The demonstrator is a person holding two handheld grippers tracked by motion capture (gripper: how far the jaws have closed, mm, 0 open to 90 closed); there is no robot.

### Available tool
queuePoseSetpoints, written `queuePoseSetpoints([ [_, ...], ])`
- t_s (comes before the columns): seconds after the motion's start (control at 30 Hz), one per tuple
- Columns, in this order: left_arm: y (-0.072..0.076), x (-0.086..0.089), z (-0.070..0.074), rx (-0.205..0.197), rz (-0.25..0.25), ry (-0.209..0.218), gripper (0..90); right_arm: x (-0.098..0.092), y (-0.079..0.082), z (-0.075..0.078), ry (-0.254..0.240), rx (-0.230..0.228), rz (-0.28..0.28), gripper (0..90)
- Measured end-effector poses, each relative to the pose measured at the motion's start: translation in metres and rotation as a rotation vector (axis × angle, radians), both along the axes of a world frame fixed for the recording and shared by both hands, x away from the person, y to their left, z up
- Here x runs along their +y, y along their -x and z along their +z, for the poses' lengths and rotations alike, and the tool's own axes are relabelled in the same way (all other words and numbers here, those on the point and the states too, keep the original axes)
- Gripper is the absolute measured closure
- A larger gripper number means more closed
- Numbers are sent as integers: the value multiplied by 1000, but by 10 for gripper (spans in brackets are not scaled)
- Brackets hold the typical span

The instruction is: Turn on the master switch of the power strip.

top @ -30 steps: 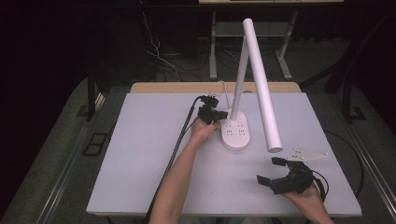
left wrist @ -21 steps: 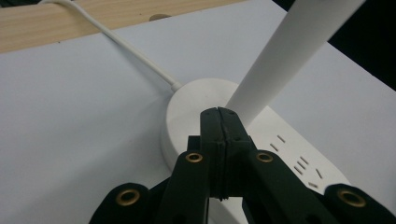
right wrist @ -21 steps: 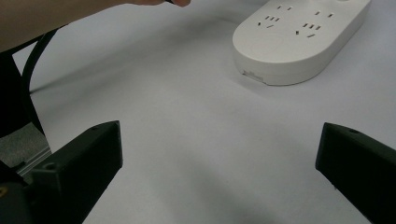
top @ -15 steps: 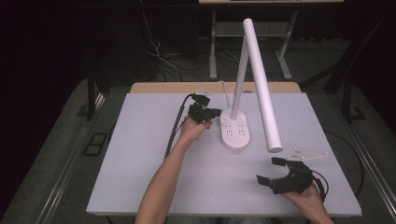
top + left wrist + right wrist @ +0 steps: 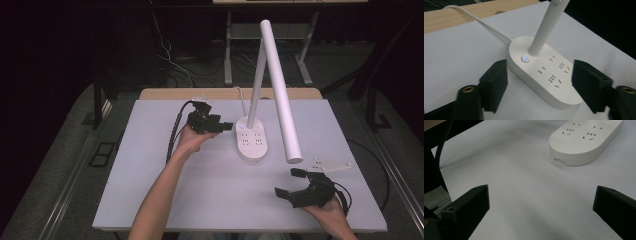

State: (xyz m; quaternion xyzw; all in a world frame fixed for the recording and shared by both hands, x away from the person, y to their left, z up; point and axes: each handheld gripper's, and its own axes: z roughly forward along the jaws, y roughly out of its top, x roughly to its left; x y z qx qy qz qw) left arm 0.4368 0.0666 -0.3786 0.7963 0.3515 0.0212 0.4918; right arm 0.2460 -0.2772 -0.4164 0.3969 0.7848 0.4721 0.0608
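We see the white desk lamp point(image 5: 276, 85) with its power-strip base point(image 5: 252, 142) at center of the high view, on the white table point(image 5: 150, 185). Our left gripper point(image 5: 226, 126) sits just left of the base, jaws spread wide, straddling the base's end in the left gripper view. Our right gripper point(image 5: 289, 182) rests lower right, jaws apart, holding nothing. A blue-lit button point(image 5: 525, 58) glows beside the lamp stem.

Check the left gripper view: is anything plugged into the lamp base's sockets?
No. The sockets on the lamp base are all bare.
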Motion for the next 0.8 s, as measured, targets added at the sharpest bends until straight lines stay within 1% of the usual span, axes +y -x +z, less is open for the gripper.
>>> queuePoseSetpoints([
  [0.03, 2, 2, 1, 1, -2, 9, 205, 0, 0, 0, 1, -1, -1, 1],
  [0.07, 4, 5, 1, 5, -11, 8, 172, -1, 0, 0, 1, 0, -1, 1],
  [0.13, 7, 10, 2, 9, -38, -4, 112, 0, 0, 0, 2, 1, -2, 1],
  [0.2, 10, 15, 3, 19, -45, -18, 19, 0, 0, 0, 3, 4, 0, 1],
  [0.23, 12, 19, 3, 19, -45, -17, 0, 0, 0, 0, 4, 4, 0, 1],
  [0.4, 24, 38, 5, 2, -19, -13, 0, 0, 0, 0, 2, 2, -4, 1],
  [0.47, 30, 45, 5, 1, -8, -5, 0, 0, 0, 0, 2, 2, -4, 1],
  [0.5, 33, 48, 5, 4, -3, -6, 0, 0, 0, 0, 1, 2, -4, 1],
  [0.63, 46, 59, 2, -5, 10, -9, 0, 0, 0, 0, 4, 2, -5, 1],
  [0.8, 61, 69, 0, -26, 23, -13, 0, 1, 0, -1, 4, 4, -5, 1],
])
